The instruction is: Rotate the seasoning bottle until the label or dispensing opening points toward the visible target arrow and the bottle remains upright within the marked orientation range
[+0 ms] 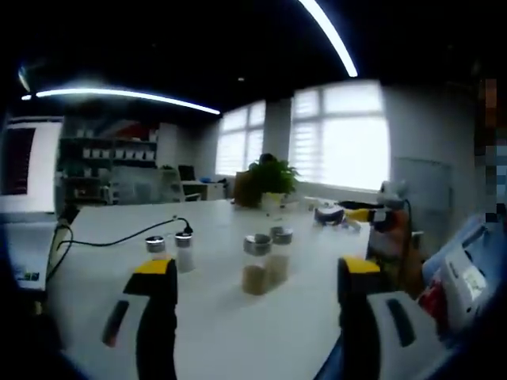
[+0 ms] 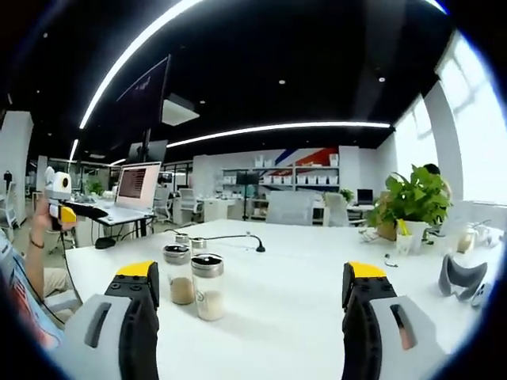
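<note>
Several small glass seasoning bottles with silver caps stand upright on a white table [image 1: 214,332]. In the left gripper view, a brown-filled bottle [image 1: 256,265] and a paler one [image 1: 279,255] stand in the middle distance, straight ahead between my jaws. Two more, one bottle [image 1: 156,245] and its neighbour [image 1: 184,250], are to the left. My left gripper [image 1: 257,273] is open and holds nothing. In the right gripper view, a white-filled bottle [image 2: 207,286] and a brown-filled bottle [image 2: 179,275] stand just right of the left jaw. My right gripper [image 2: 249,289] is open and apart from them.
A black cable [image 1: 119,237] runs across the table past the bottles. A potted plant [image 2: 412,202] and small clutter sit at the far side. A laptop [image 2: 136,186] stands on a desk behind. A hand [image 2: 41,218] at the left holds a white-and-yellow device. A grey object [image 2: 463,277] lies right.
</note>
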The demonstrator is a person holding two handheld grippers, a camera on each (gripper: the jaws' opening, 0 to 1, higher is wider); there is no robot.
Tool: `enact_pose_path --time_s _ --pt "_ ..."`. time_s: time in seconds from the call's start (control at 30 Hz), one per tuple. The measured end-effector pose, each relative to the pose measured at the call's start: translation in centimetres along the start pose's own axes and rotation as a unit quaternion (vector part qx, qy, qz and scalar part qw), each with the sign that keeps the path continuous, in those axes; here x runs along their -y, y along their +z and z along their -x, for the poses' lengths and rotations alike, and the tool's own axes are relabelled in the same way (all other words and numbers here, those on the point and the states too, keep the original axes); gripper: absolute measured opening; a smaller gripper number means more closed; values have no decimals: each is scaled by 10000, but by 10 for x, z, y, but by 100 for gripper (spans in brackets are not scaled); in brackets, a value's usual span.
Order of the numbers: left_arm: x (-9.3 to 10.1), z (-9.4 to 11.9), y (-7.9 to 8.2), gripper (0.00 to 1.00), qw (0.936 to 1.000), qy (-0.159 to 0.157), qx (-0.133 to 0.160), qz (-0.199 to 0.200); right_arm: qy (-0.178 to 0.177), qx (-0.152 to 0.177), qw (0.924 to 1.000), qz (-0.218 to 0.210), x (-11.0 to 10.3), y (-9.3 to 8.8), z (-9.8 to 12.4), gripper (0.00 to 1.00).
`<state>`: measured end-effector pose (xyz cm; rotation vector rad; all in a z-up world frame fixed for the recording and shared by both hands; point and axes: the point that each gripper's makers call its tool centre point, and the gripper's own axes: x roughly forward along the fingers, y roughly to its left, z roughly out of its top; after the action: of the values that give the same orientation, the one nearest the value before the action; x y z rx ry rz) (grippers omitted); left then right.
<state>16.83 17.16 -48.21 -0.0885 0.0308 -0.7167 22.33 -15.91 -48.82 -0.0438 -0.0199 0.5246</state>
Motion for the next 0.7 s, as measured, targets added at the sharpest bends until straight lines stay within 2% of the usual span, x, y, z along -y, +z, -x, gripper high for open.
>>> enact_pose_path --time_s 0.1,0.17,0.27,0.37,0.57,0.63,0.7 --pt "2 0 3 86 9999 -44 87 52 51 -41 10000 -33 -1 -2 0 99" --pt "5 -2 6 87 9999 -64 109 -84 93 -89 9999 -23 -3 -4 -1 99" --pt "-3 -5 9 88 9993 260 160 -220 88 -149 9998 19 -4 -6 -1 99" --pt "-7 -6 11 88 9991 320 170 -241 61 -164 9998 16 -2 -6 1 99" --pt "-7 -9 19 88 9993 192 308 -58 -27 -206 9998 -19 3 -7 5 99" --pt "-9 -12 27 88 9993 153 330 -69 -70 -185 9998 -28 5 -6 7 99" --pt "-5 -16 40 88 9988 33 472 -141 -95 -179 9998 -19 6 -6 7 99"
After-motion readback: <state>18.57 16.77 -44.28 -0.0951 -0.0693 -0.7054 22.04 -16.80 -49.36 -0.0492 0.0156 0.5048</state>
